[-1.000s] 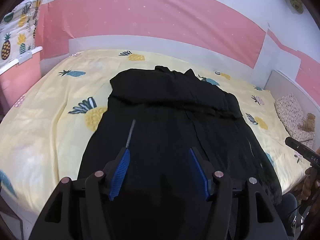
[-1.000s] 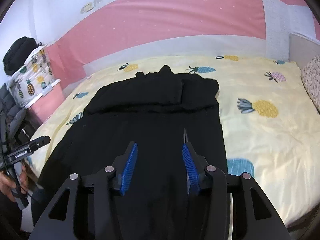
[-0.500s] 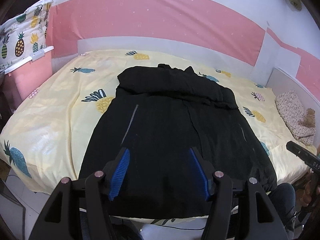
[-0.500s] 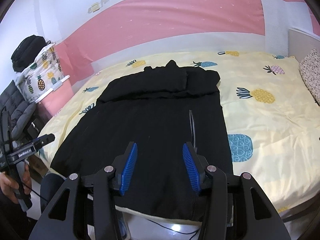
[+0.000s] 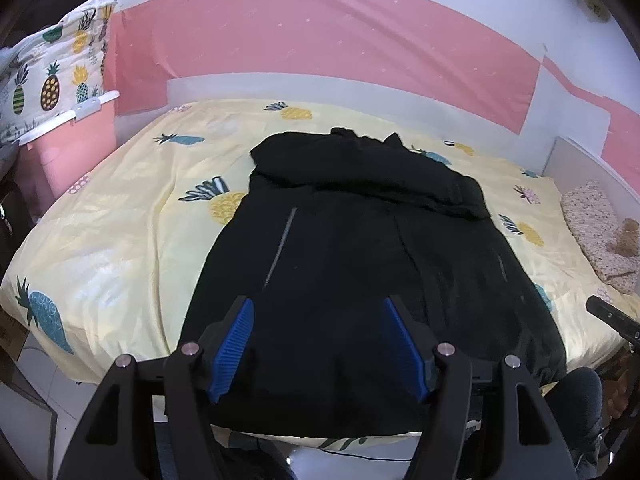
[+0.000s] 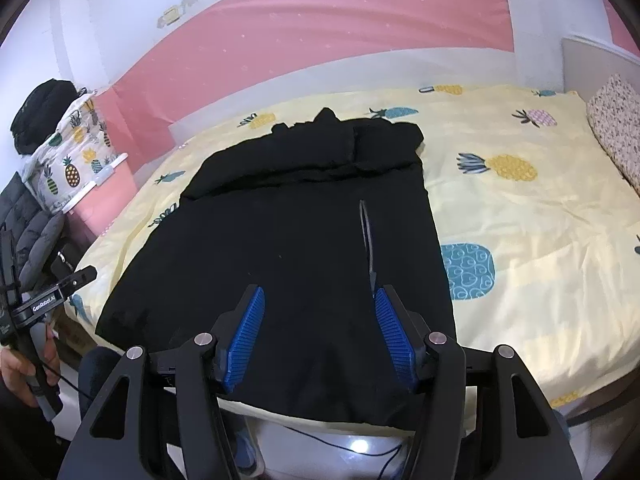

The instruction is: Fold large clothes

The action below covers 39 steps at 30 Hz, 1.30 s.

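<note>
A large black coat (image 5: 360,264) lies flat across the middle of each frame, spread on a yellow bedsheet (image 5: 120,240) printed with pineapples. Its far end is folded over into a thick band near the upper centre, and its near hem hangs slightly over the bed's front edge at the bottom. A grey zip line (image 5: 282,240) runs down the coat left of centre in the left wrist view.

The left gripper (image 5: 318,340) sits at the bottom centre of its view, above the coat's near hem; its blue pads (image 5: 232,348) stand apart and are widening, with nothing clamped between them. The right gripper (image 6: 318,334) sits likewise at the bottom centre of its own view, its jaws also spreading, the pads clear of the cloth.

At the lower left of the right wrist view a hand (image 6: 22,372) grips the other tool's handle. A pineapple-print bag (image 5: 52,76) rests at the upper left, against a pink wall (image 5: 320,40).
</note>
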Available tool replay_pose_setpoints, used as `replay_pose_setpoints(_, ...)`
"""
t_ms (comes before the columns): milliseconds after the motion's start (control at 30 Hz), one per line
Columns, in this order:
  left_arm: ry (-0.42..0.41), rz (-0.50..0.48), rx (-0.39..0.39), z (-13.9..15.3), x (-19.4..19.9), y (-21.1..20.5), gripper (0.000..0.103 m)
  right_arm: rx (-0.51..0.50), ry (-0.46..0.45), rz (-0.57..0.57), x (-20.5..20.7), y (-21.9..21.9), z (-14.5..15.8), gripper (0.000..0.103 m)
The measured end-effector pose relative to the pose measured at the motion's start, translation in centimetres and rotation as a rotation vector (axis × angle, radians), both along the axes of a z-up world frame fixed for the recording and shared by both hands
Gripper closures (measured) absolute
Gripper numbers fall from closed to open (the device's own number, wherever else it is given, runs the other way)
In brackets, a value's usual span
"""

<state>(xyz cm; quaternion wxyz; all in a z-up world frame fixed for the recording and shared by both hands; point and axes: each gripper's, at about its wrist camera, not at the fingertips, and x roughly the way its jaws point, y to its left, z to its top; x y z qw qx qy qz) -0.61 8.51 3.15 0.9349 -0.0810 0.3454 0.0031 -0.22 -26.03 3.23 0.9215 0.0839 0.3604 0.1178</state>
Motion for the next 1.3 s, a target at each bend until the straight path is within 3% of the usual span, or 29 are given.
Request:
replay_pose_setpoints(367,0.051,0.072,0.008,-2.8,1.8,3.8,0.034,0.013,0.11,-0.055,1.9,-2.2,-3.6,0.044)
replay_pose_setpoints(633,0.14,0.126,-0.054,-6.7,4.1,9.2,0.03,0.081,0.234,-0.146,3.3,-6.2,-7.6,0.043)
replay_pose_setpoints(867,0.246,0.067,-0.172,-10.2,4.6,9.4,0.03,0.188,0.314,-0.168,3.7,-8.0,-10.5,0.04)
replay_pose_setpoints(1100,0.243,0.012,-0.247,-10.6,3.3,8.3,0.029,0.263,0.327,-0.093,2.9,-7.8,-10.7,0.037)
replay_pose_setpoints(1233,0.258,-0.023,-0.245,-11.0,2.7,7.6,0.029,0.378,0.351,-0.065,3.0,-8.7,-11.4,0.037)
replay_pose_setpoints(1300,0.274,-0.03,-0.247,-11.4,3.0,7.7,0.027,0.381,0.36,-0.048,3.4,-8.8,-11.8,0.037)
